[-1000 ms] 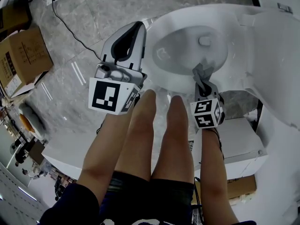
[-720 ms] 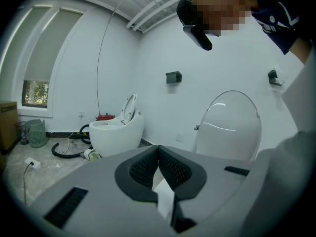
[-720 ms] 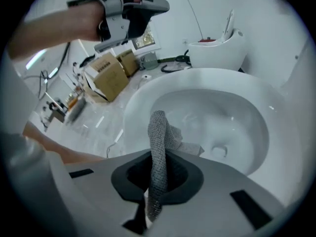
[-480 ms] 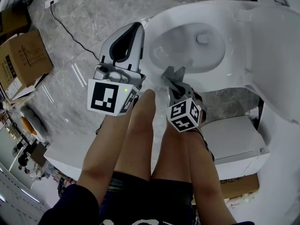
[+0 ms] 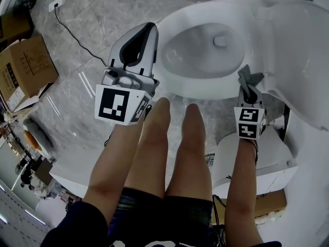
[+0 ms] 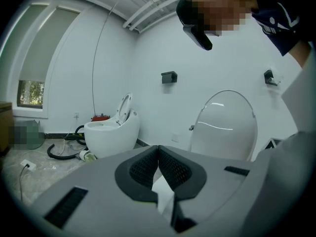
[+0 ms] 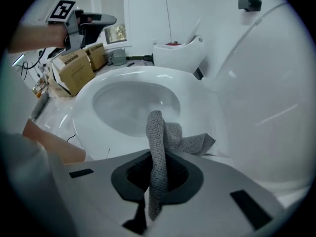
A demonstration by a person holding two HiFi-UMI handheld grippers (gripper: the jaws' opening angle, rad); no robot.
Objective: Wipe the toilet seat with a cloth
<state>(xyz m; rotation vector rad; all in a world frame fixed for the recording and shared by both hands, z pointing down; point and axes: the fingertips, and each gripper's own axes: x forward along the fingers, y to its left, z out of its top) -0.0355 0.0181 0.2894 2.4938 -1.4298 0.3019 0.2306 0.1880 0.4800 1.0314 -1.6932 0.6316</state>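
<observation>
Cardboard box (image 5: pixel 24 66): brown, on the grey marble floor (image 5: pixel 87 14) at far left, flaps partly open.

Left gripper (image 5: pixel 148 31): held above the floor, just left of the toilet and apart from it. Jaws pressed together with nothing between them, as the left gripper view (image 6: pixel 158 153) confirms.

Person's legs (image 5: pixel 172 143): bare, at centre, knees just short of the bowl's front.

Toilet seat (image 5: pixel 177 81): white, glossy, oval, down on the bowl.

Cloth (image 5: pixel 249 77): grey, coarse knitted weave, bunched into a twisted rope-like fold with one flat corner sticking out to the right. In the right gripper view (image 7: pixel 159 142) it rises out of the jaws and flops forward. It sits at the seat's right-hand rim; whether it touches the rim cannot be told.

Right gripper (image 5: pixel 250 89): jaws clamped on the cloth (image 7: pixel 157 171), pointed at the right rim.

Lid (image 5: pixel 300 45): white, raised, at far right.
</observation>
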